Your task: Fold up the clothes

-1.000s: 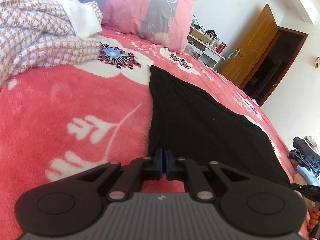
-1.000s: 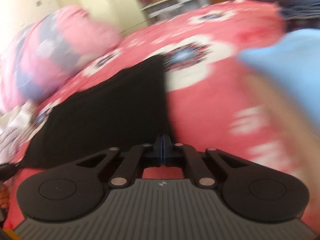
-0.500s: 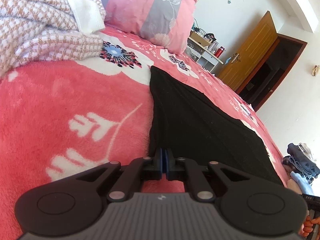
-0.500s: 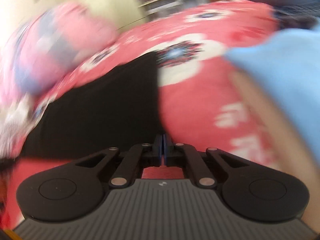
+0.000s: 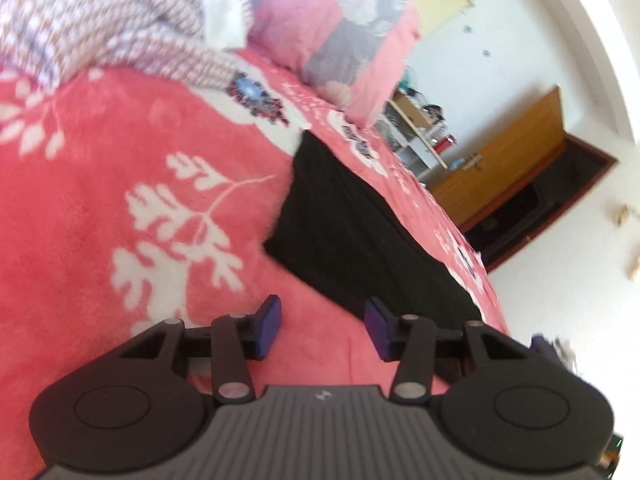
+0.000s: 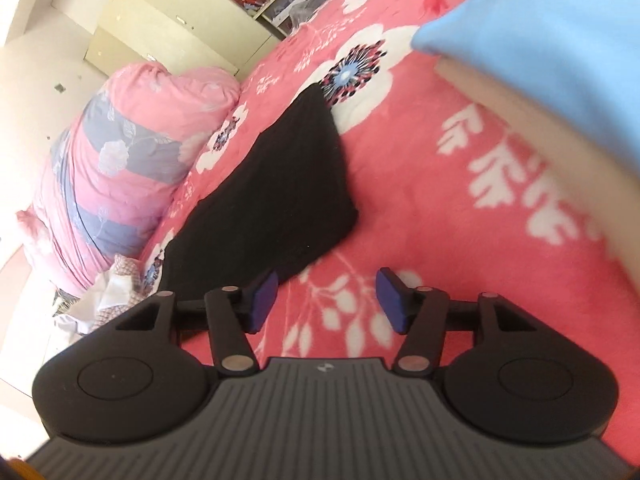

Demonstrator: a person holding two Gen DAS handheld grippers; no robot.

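A black garment (image 5: pixel 348 236) lies folded flat in a long strip on the red floral blanket (image 5: pixel 140 200). It also shows in the right wrist view (image 6: pixel 276 184). My left gripper (image 5: pixel 322 330) is open and empty, just short of the garment's near edge. My right gripper (image 6: pixel 326 300) is open and empty above the blanket, beside the garment's near corner, its left fingertip over the cloth's edge.
A brown-and-white houndstooth garment (image 5: pixel 100 28) lies at the blanket's far left. A rolled pink-and-grey quilt (image 6: pixel 120 168) lies behind the black garment. A light blue sleeve and arm (image 6: pixel 560 60) cross the right wrist view's upper right. A shelf (image 5: pixel 416 136) and wooden door (image 5: pixel 504 168) stand beyond the bed.
Both grippers were shut on the black garment's edge and have opened, letting it go. Both have pulled back and tilted; the garment now lies on the blanket.
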